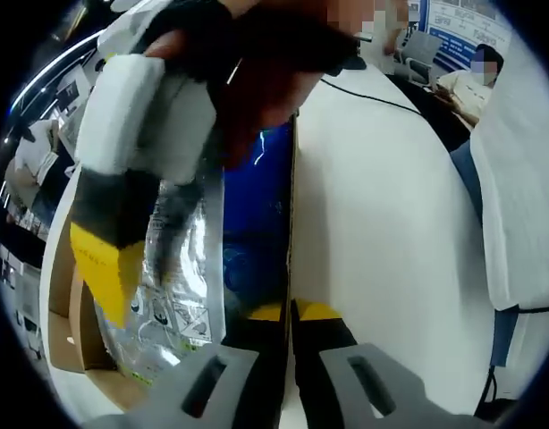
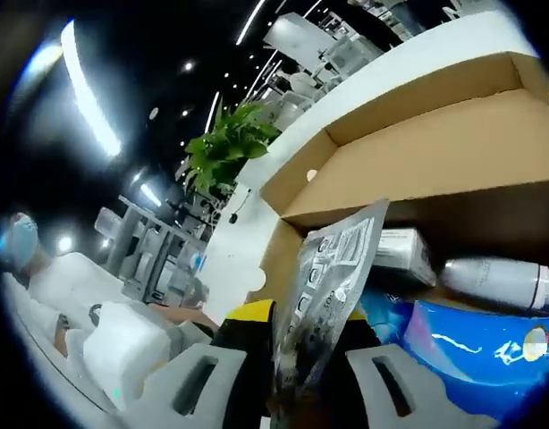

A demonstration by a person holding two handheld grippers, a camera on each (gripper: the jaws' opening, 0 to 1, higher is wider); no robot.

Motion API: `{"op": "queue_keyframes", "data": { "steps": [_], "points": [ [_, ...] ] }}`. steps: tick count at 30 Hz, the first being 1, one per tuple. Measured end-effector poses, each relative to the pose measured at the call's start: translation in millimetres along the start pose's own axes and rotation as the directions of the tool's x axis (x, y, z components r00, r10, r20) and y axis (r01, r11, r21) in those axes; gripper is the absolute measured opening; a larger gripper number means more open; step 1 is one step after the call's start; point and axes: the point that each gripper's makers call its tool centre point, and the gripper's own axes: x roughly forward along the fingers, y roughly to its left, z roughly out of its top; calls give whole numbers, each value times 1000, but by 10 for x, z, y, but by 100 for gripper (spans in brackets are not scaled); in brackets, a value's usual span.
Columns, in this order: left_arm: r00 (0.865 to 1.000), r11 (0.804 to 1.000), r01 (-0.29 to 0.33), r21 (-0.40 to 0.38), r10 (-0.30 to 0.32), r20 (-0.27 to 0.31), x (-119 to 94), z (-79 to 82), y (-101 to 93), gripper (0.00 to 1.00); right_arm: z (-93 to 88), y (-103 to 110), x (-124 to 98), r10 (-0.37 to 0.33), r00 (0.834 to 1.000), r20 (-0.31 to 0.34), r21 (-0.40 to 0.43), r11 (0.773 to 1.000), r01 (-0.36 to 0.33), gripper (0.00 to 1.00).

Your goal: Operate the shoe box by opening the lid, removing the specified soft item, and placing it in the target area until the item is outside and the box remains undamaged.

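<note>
Silver foil pouch (image 2: 333, 286): pinched upright by right gripper (image 2: 312, 344), above open shoe box (image 2: 453, 143). Box wall (image 1: 291, 223): clamped edge-on by left gripper (image 1: 291, 313).

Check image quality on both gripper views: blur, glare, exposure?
Left gripper view: the right gripper looms close and soft, with glare on the silver pouch; the white table is evenly lit. Right gripper view: ceiling lights streak on a dark background; the box flap is sharp but bowed by fisheye.
</note>
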Motion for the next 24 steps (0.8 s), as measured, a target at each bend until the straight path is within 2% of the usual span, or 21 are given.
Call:
{"op": "queue_keyframes", "data": {
  "steps": [6, 7, 8, 12, 15, 21, 24],
  "points": [
    [1000, 1000, -1, -4, 1, 0, -2, -2, 7, 1, 6, 46, 40, 16, 1000, -11, 6, 1000, -16, 12],
    [1000, 1000, -2, -3, 2, 1, -5, -3, 7, 1, -17, 20, 30, 2, 1000, -28, 2, 1000, -2, 7],
    [1000, 1000, -2, -2, 2, 0, -2, -1, 6, 1, -29, -34, 11, -27, 999, -40, -4, 1000, 27, 6],
    [1000, 1000, 2, -4, -2, 1, 3, 1, 10, 1, 16, -24, -54, -18, 1000, -16, 51, 999, 19, 1],
    [1000, 1000, 1, -3, -1, 1, 5, 6, 9, 1, 32, -2, -101, -25, 1000, -15, 41, 999, 26, 1],
    [1000, 1000, -2, -1, 2, 2, 15, 5, 8, 1, 158, 1, -353, -77, 997, 6, 20, 997, 77, 0],
    [1000, 1000, -1, 1, 1, 3, 16, 8, 6, 1, 249, 0, -530, -96, 995, 39, 2, 995, 96, 0]
  ]
}}
